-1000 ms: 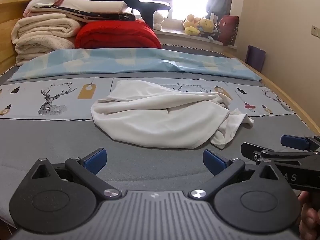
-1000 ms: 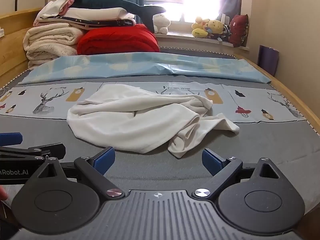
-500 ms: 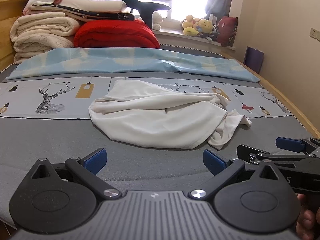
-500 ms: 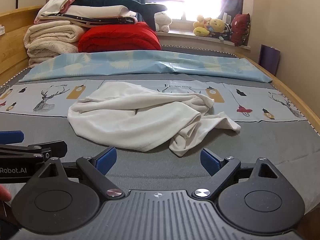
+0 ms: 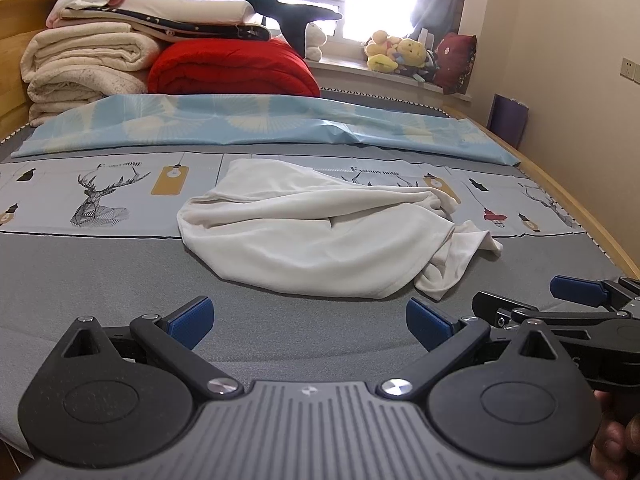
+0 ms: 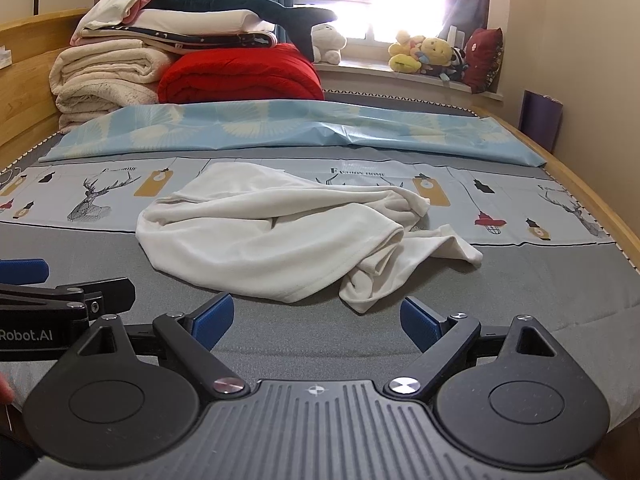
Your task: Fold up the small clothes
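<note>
A crumpled white garment (image 5: 320, 236) lies in a heap on the grey bed cover, in the middle of the left wrist view, and also in the right wrist view (image 6: 280, 240). My left gripper (image 5: 308, 320) is open and empty, hovering over the cover just short of the garment's near edge. My right gripper (image 6: 316, 318) is open and empty, also just short of the near edge, facing the bunched right end (image 6: 372, 280). Each gripper shows at the other view's side.
A light blue sheet (image 5: 260, 128) lies across the bed behind the garment. Folded blankets, a red quilt (image 5: 232, 68) and a plush shark are stacked at the headboard. A wooden bed rail (image 6: 600, 208) runs along the right. Plush toys sit on the windowsill.
Both grippers have drifted slightly forward and upward toward the garment. Both stay open. The garment has not moved.
</note>
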### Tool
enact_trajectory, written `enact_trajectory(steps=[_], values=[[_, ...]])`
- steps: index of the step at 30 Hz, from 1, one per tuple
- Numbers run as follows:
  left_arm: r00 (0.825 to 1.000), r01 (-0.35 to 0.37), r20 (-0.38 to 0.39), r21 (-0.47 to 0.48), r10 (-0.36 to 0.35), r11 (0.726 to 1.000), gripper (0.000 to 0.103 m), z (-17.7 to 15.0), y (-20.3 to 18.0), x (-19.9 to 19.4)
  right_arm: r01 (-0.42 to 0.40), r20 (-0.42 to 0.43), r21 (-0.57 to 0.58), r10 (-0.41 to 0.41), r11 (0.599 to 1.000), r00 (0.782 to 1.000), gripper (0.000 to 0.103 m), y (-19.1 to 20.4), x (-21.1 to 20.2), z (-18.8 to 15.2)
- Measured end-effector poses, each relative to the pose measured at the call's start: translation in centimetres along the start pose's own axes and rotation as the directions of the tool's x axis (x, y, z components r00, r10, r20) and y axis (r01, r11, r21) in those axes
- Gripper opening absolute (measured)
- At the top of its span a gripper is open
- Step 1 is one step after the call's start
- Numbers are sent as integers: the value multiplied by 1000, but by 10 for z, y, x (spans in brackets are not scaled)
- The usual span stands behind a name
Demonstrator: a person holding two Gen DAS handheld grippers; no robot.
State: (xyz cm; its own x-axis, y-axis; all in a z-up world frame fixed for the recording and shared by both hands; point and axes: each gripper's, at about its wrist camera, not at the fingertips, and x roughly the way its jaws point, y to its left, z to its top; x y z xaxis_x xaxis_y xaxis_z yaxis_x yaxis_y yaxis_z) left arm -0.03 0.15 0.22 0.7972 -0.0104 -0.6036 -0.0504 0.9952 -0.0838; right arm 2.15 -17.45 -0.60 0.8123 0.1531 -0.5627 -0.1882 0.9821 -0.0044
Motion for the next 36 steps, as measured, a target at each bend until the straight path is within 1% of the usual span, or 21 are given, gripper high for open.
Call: enact_trajectory(steps=[3, 5, 6, 8, 9, 11, 14, 17, 20, 23, 24, 25, 26, 29, 30, 31, 32, 33, 34, 35, 36], values=[[1000, -8, 9, 18, 8, 1000, 94, -2, -3, 0, 3, 1, -5, -3, 1000, 1000, 91, 0, 0, 1], [1000, -12, 13, 42, 11, 999, 71, -4, -5, 0, -3, 21, -5, 3, 1000, 1000, 91, 0, -3, 1], [1000, -7, 10, 47, 7, 999, 66, -4, -6, 1, 0, 37, -8, 0, 1000, 999, 91, 0, -6, 1], [1000, 3, -4, 49, -3, 999, 45, -3, -5, 2, 19, 65, -13, -18, 1000, 998, 88, -2, -10, 3], [1000, 5, 1, 51, -5, 999, 41, -3, -3, 1, 26, 84, -6, -26, 1000, 996, 86, -4, -12, 5], [1000, 0, 7, 61, -1, 998, 32, 0, -1, 1, 21, 122, 35, -25, 999, 992, 75, -15, -17, 11], [1000, 10, -21, 51, -9, 999, 28, 8, 8, 6, 21, 125, 85, -32, 996, 992, 61, -35, -20, 28], [995, 48, -88, 13, -47, 999, 21, 22, 24, 27, -31, 154, 142, 9, 989, 988, 58, -61, -15, 48], [981, 77, -177, -31, -81, 997, 21, 32, 46, 60, -8, 141, 103, -7, 995, 990, 58, -75, 7, 61], [973, 69, -217, -59, -81, 996, 21, 38, 69, 101, 9, 115, 132, -24, 991, 993, 57, -88, 31, 53], [967, 54, -243, -75, -71, 996, 21, 40, 78, 118, 20, 87, 135, -32, 991, 996, 55, -92, 38, 47], [960, 36, -272, -108, -64, 994, 21, 42, 87, 135, 22, 15, 141, -24, 990, 1000, 44, -94, 50, 42], [958, 27, -279, -142, -66, 990, 20, 45, 96, 150, 25, -34, 148, -20, 989, 999, 38, -95, 58, 41], [945, -12, -321, -208, -57, 978, 21, 49, 115, 191, 11, -1, 145, -11, 989, 1000, 39, -95, 62, 43], [940, -31, -339, -229, -50, 973, 23, 48, 120, 203, 14, 1, 127, -14, 992, 1000, 39, -93, 65, 44], [931, -48, -362, -252, -48, 967, 29, 48, 125, 215, 18, -5, 109, -17, 994, 1000, 39, -91, 69, 44], [920, -50, -386, -289, -68, 956, 39, 45, 130, 226, 15, -14, 102, -13, 995, 1000, 39, -89, 72, 43], [905, -62, -418, -324, -85, 944, 45, 41, 134, 238, 7, -22, 103, -5, 995, 1000, 39, -88, 76, 44], [896, -92, -439, -325, -64, 941, 50, 39, 136, 245, 7, -24, 99, -4, 995, 1000, 39, -88, 79, 45], [897, -112, -440, -326, -46, 939, 51, 38, 137, 249, 7, -23, 97, -5, 995, 1000, 39, -87, 79, 45], [909, -112, -416, -323, -34, 940, 51, 41, 135, 251, 2, -24, 103, 0, 995, 1000, 39, -89, 81, 46]])
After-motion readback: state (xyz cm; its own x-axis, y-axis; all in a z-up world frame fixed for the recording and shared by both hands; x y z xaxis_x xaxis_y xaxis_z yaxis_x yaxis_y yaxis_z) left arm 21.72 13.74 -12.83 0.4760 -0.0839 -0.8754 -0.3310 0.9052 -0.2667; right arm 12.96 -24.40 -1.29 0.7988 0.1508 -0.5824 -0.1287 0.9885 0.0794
